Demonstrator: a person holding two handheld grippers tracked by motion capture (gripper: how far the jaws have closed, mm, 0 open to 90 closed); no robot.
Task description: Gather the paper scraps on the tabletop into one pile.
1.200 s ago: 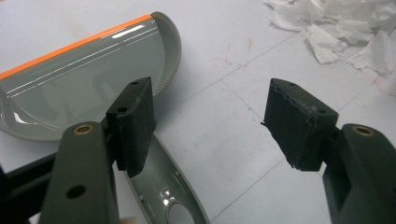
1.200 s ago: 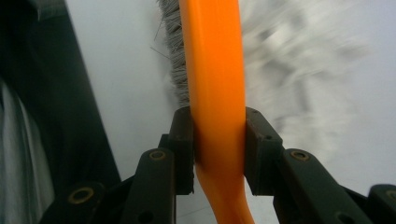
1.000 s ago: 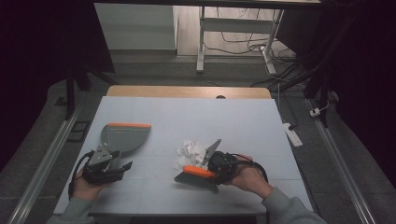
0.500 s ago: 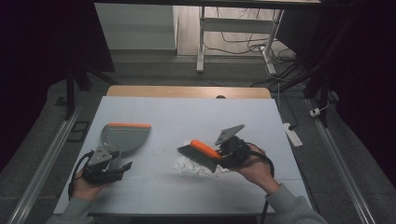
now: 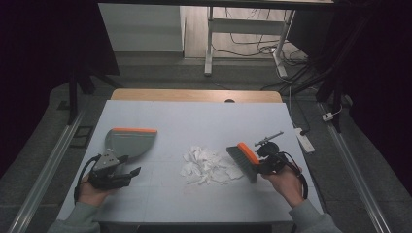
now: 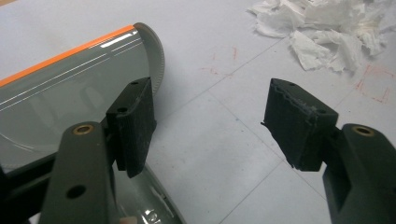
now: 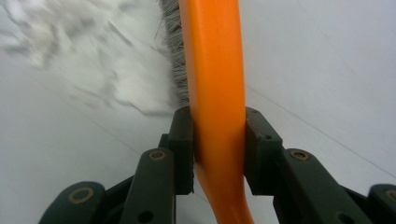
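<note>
A grey dustpan [image 5: 130, 141] with an orange lip lies on the white table at the left. My left gripper [image 5: 127, 165] rests just in front of its handle end, open. In the left gripper view the dustpan [image 6: 70, 93] sits behind the left jaw and bare table shows between the jaws of my left gripper [image 6: 210, 116]. A pile of torn white paper [image 5: 206, 165] lies mid-table. My right gripper [image 5: 265, 162] is shut on the orange handle of a hand brush [image 5: 243, 160], whose grey bristles stand at the pile's right edge. In the right gripper view the brush handle [image 7: 215, 70] is clamped between both pads.
The table's far edge [image 5: 194, 94] is a wooden strip. Faint red marks [image 6: 373, 86] are drawn on the surface near the paper [image 6: 327, 28]. A power strip [image 5: 303, 138] lies on the floor to the right, with desk legs and cables beyond.
My right gripper has carried the brush from the pile's near left side, across it, to its right edge. The left gripper and the dustpan have stayed put.
</note>
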